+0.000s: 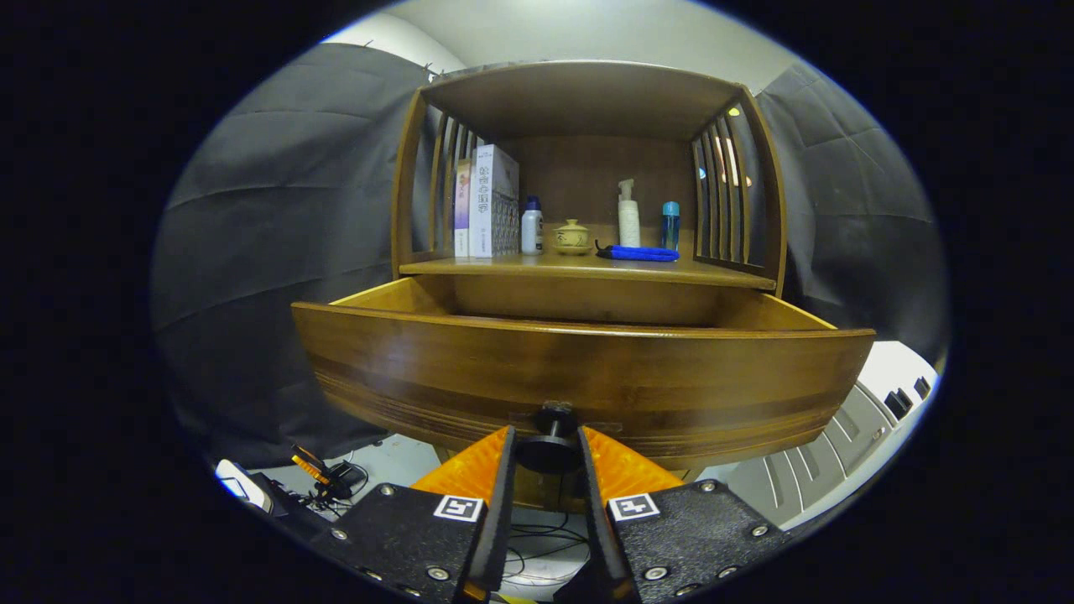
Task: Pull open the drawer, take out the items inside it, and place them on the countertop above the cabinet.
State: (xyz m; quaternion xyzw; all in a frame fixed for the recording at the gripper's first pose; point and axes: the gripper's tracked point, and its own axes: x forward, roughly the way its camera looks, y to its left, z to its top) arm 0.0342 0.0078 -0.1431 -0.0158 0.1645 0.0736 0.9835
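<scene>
The gripper (pixel 547 436) is clamped on the drawer knob (pixel 550 440): both fingers press against the sides of the dark round knob, which sits between the fingertips at the bottom centre of the drawer front. The drawer (pixel 579 377) stands pulled out from the wooden cabinet (pixel 587 101), and its curved front panel lies directly above the knob; the drawer's side walls run back from the front panel toward the cabinet. The drawer interior is hidden behind the front panel, so its contents cannot be determined. Above the drawer, the countertop (pixel 587 268) carries, from left to right beyond the knob: upright books (pixel 488 201), a white bottle with a blue cap (pixel 532 226), a small lidded ceramic pot (pixel 572 237), a blue cloth (pixel 639 252) lying flat, a white pump bottle (pixel 628 214) behind the cloth, and a blue bottle (pixel 669 224). Below the drawer and left of the knob, cables (pixel 331 482) lie on the floor.
</scene>
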